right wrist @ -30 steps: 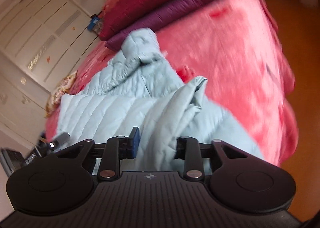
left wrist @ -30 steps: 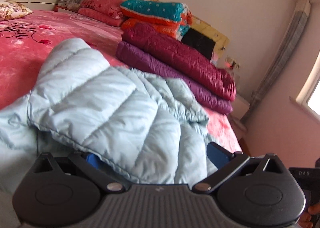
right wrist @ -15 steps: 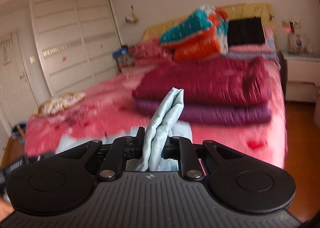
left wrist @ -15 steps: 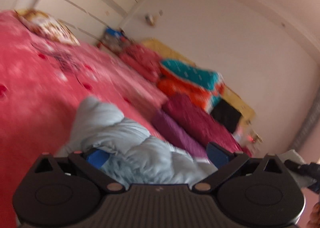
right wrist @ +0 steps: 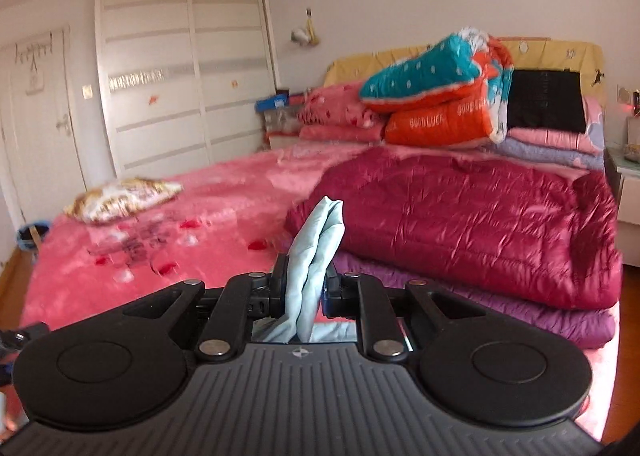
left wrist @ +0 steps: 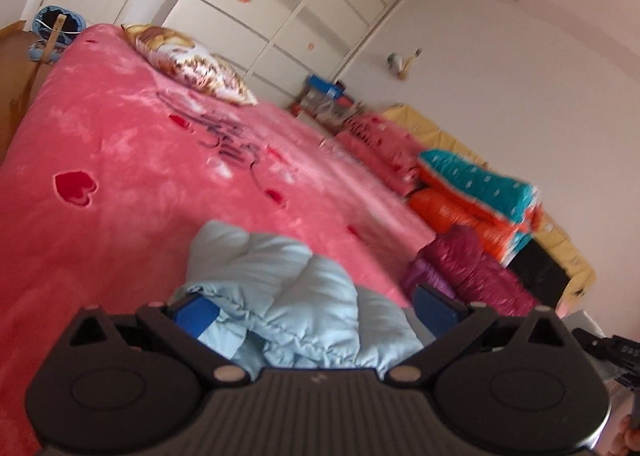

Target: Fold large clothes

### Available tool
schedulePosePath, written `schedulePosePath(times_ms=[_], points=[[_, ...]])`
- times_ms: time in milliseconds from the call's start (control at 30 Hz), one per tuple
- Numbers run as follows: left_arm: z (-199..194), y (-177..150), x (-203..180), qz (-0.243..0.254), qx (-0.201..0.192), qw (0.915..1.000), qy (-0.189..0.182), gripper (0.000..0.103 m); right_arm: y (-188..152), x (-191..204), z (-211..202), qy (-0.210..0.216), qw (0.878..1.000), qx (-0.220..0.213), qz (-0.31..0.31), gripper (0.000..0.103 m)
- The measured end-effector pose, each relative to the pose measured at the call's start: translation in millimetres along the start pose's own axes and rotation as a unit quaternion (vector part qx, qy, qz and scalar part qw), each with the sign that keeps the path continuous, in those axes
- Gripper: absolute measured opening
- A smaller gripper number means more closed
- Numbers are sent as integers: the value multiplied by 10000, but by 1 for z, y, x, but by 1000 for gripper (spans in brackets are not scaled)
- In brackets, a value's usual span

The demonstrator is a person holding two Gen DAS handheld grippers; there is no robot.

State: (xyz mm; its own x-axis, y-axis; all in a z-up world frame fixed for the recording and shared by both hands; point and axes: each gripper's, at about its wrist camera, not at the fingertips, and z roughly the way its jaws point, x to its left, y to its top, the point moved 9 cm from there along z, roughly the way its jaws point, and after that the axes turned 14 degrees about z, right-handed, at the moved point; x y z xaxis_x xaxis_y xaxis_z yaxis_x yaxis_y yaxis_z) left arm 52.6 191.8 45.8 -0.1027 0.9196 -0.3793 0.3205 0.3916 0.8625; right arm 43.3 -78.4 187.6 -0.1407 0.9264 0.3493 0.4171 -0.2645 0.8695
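A light blue quilted jacket (left wrist: 280, 276) lies bunched on the pink bedspread (left wrist: 120, 175). In the left wrist view my left gripper (left wrist: 314, 304) stands wide open, with the puffy jacket heaped between its blue pads (left wrist: 192, 312). My right gripper (right wrist: 306, 280) is shut on a narrow doubled edge of the jacket (right wrist: 320, 232), which sticks up from between its fingers above the bed (right wrist: 200, 223). The rest of the jacket is hidden below the right gripper's body.
Folded maroon (right wrist: 460, 223) and purple (right wrist: 480, 308) quilted coats are stacked on the bed's right side. Teal and orange bedding (right wrist: 432, 67) is piled at the headboard. A patterned pillow (left wrist: 188, 59) lies at the far edge. White wardrobe doors (right wrist: 180, 75) stand behind.
My right gripper closed on the jacket's edge and rose, rolling level, so the cloth now stands up over the bed. My left gripper rolled and shifted; less of the jacket shows.
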Motion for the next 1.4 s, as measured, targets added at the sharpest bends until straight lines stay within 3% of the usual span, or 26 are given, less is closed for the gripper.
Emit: schedulePosePath(times_ms=[233,467,567,700,867,1033,1133,1300,1400], points=[[19,-28,1,173,795,9967,73,102,-35,-34,44,-541,9976,423,-57,18],[25,-40,-4,485,1047,9932,133,102,-75,-61,67,-1008,9913,827,-191,21],[22,-42,-11,792,1053,9912,119,102,-82,-66,67,-1138,9895,857,-249,33],[17,-44,-18,964,1026,9900,96,102,-81,-70,66,-1256,9885,816,-198,74],[4,-45,-30,1239,815,9889,-22,102,-76,-68,58,-1298,9893,663,-68,77],[-7,-50,-47,1500,731,9858,-189,102,-66,-68,36,-1232,9917,306,195,84],[-15,-50,-63,1801,529,9815,-370,102,-63,-64,22,-895,9950,183,399,84],[-21,-48,-89,2385,180,9686,-674,102,-73,-39,32,-361,9984,382,216,88],[-16,-38,-85,2437,8,9684,-536,102,-83,-28,46,-131,9983,576,10,98]])
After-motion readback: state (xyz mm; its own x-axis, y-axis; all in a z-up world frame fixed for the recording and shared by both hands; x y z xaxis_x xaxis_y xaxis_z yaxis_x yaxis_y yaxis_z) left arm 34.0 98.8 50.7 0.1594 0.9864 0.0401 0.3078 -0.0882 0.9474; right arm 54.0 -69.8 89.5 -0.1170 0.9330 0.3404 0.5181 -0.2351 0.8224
